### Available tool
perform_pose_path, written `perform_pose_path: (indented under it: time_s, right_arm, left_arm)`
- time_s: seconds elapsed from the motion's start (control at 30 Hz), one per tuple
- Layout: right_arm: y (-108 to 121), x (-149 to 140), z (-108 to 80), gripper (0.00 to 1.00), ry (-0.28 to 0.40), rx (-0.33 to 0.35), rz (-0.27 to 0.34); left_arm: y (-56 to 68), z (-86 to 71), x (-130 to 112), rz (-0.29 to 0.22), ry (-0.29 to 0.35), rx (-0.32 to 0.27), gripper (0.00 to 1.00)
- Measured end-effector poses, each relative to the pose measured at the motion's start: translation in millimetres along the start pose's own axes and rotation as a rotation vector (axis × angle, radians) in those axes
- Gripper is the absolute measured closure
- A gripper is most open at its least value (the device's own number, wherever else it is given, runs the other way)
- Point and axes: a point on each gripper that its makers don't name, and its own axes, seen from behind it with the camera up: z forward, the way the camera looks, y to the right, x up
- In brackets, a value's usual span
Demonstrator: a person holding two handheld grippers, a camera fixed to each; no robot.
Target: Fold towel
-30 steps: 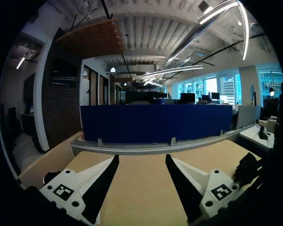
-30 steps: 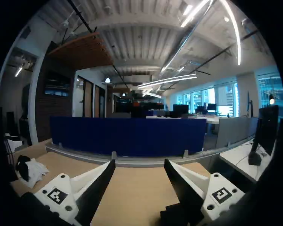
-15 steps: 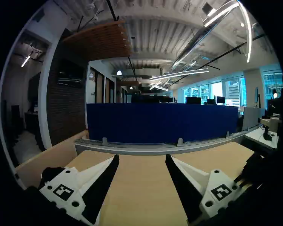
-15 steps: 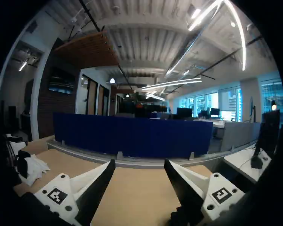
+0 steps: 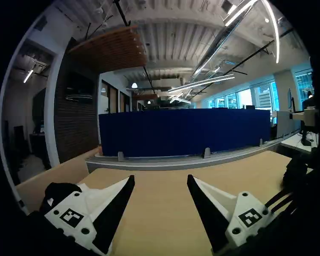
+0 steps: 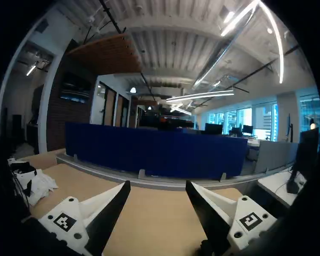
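Towel point(image 6: 39, 187), one, lies crumpled on the desk point(image 6: 156, 217), left tool point(image 5: 160, 178) and right tool point(image 6: 158, 183) both released.

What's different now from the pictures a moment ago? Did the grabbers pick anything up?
Both grippers drifted slightly forward over the table: the blue divider looks a bit bigger in both views. Nothing was grabbed or let go. The left gripper and right gripper stayed open and empty, and the white crumpled cloth still lies on the table, untouched.
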Motion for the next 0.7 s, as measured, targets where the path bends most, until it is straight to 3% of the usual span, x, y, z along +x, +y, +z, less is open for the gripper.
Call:
perform_pose_path:
  time_s: [0.3,0.5,0.7]
  right_arm:
    - [-15.5,0.1,3.4,0.0,0.019,0.023,-0.032]
    - [-18.5,-5.1,4.1,0.0,0.036,0.016,-0.058]
    - [-18.5,-18.3,3.3,0.0,0.04,0.015,-0.054]
  left_arm:
    - [-6.0,-1.6,-31.7,-0.02,0.019,0.011,0.09]
    - [0.4,-2.4,-52.5,-0.044,0.028,0.004,0.09]
    - [2.8,-4.1,-75.7,-0.033,0.028,0.0,0.09]
